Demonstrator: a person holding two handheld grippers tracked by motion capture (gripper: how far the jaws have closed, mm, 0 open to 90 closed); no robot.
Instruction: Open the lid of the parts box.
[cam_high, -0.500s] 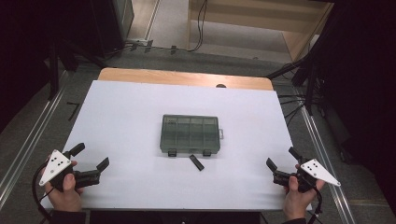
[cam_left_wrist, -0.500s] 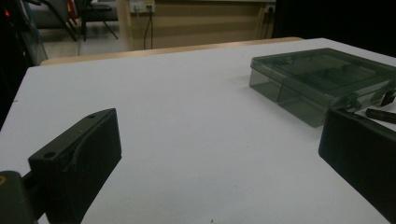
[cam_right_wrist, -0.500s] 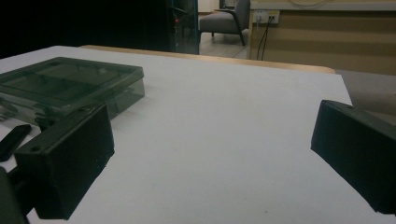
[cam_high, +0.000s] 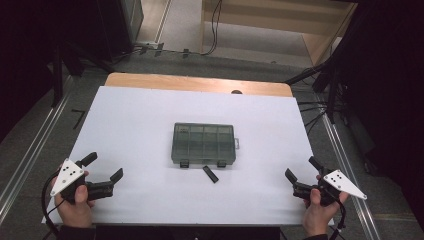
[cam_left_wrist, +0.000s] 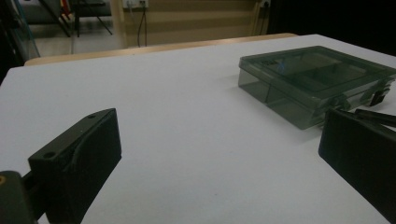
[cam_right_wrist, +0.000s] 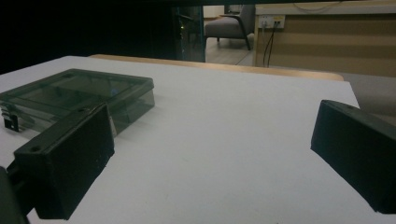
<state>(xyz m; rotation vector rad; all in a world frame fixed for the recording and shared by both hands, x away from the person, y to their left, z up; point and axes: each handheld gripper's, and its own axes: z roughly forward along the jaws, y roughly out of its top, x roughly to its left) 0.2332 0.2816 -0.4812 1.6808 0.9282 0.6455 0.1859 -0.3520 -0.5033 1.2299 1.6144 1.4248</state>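
A dim room surrounds the white-topped bench (cam_high: 150, 125), with a bare wooden strip along its far edge. Nearest the person, well short of the translucent smoke-grey plastic compartment box (cam_high: 204, 144), the left hand-held gripper (cam_high: 104, 173) and the right hand-held gripper (cam_high: 300, 175) rest at the near corners, jaws of each spread wide and empty. Just in front of the box, near its two front latches, lies a small flat black bar (cam_high: 210, 174). The box sits mid-bench, lid down. Risks, as I judge them: the light box could slide on the smooth top if one jaw pushes it unbraced; a reach for the latches could knock the bar away; the thin bar may slip out of a pinch.
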